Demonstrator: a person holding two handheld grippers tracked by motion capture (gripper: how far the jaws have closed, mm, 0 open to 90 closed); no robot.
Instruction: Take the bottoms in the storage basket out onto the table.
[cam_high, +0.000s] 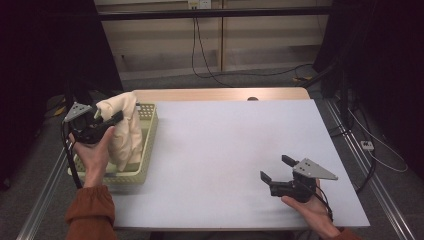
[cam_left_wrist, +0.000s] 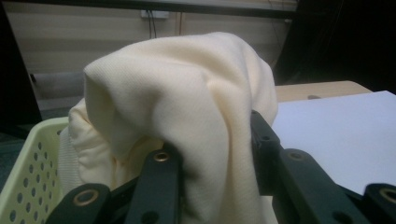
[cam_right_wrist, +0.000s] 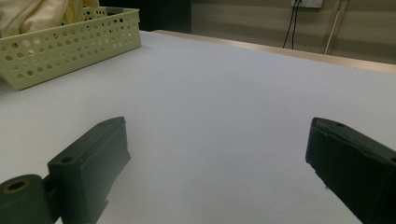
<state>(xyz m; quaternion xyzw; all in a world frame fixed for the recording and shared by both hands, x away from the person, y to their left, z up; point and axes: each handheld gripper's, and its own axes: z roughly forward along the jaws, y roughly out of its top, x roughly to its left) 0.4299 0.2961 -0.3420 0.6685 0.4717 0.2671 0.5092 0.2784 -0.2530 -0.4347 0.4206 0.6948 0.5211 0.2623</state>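
High view: left gripper (cam_high: 107, 121) holds a cream cloth (cam_high: 125, 131) above the basket (cam_high: 148, 150) at the table's (cam_high: 225, 150) left edge; the cloth's lower end hangs down into the basket. Right gripper (cam_high: 276, 169) sits well apart, low over the bare white tabletop near the right front corner.

Left gripper view adds the grip itself: both black jaws pinch a bunched fold, fabric draped over and between them (a fine knit weave is visible here).

Right gripper view: jaws spread wide, nothing between them, matte white surface below; the basket's wall is pale yellow-green plastic, perforated with round holes, rectangular.
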